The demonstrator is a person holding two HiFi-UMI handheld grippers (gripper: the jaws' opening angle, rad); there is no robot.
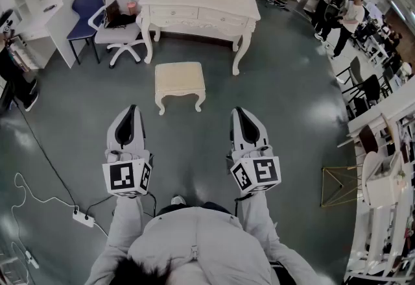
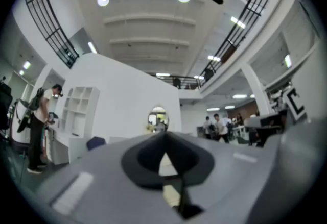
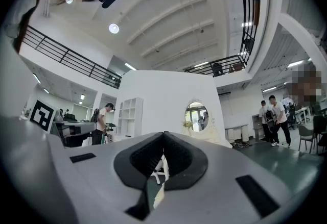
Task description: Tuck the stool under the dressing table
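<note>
Cream-coloured and square-topped, the padded stool with curved legs (image 1: 179, 82) stands on the dark green floor (image 1: 285, 115). It sits out in front of the white carved dressing table (image 1: 201, 12) and clear of it, not yet tucked under. You hold both arms stretched forward in pale grey sleeves (image 1: 126, 225), side by side and roughly parallel. Your left gripper (image 1: 133, 110) and right gripper (image 1: 238, 111) point toward the stool with their noses tipped slightly upward, short of it and touching nothing. Each one's jaws are pressed together with nothing between them. A grey swivel chair (image 1: 123, 14) stands just beside the table's end on your left.
</note>
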